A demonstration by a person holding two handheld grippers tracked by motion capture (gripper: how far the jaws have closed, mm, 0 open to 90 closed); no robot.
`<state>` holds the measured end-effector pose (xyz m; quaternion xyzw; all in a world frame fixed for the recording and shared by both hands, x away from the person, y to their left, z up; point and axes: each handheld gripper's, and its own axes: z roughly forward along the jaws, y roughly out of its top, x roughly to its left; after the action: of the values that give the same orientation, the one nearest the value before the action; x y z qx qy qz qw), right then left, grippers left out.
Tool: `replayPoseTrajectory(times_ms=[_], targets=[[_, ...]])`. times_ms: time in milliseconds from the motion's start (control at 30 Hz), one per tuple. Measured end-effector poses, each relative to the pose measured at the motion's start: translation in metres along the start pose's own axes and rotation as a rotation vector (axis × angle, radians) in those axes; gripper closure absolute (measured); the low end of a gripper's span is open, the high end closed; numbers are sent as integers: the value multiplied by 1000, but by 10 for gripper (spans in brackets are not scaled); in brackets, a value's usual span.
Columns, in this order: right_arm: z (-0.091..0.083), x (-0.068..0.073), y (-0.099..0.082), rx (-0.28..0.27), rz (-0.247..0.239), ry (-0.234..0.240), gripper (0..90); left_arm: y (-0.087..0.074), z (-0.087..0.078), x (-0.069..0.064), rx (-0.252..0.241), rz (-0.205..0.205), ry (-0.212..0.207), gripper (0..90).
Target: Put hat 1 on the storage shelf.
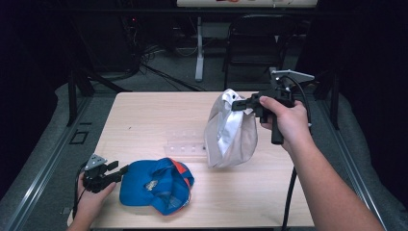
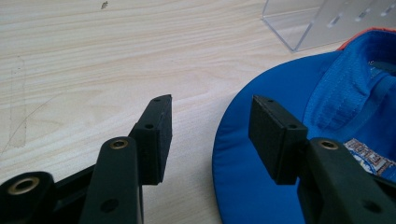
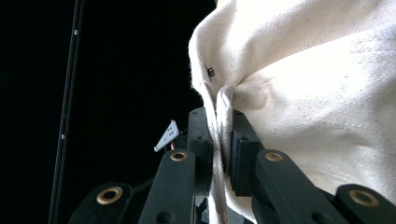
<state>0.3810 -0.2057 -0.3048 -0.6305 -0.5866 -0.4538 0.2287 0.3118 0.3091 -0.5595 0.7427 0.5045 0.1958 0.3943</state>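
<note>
A blue cap with an orange rim lies upside down near the table's front edge. My left gripper rests at the cap's left, and its jaws stand open. In the left gripper view the blue brim has its edge between the jaws of that gripper, and neither pad presses on it. A cream-white cloth cap hangs above the table's right half. My right gripper is shut on a fold at the cap's top edge. In the right gripper view the cream cloth is pinched between this gripper's pads.
A clear acrylic stand sits mid-table, just left of the hanging cap, and reappears beyond the blue cap. The wooden table is bare at the back left. A chair and cables stand on the floor behind.
</note>
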Motion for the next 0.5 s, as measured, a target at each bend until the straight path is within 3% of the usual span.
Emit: replayPoseTrajectory(times_ms=[500], targets=[[18, 13, 20, -46, 13, 12, 819, 1, 2, -2, 7, 14, -11, 501]])
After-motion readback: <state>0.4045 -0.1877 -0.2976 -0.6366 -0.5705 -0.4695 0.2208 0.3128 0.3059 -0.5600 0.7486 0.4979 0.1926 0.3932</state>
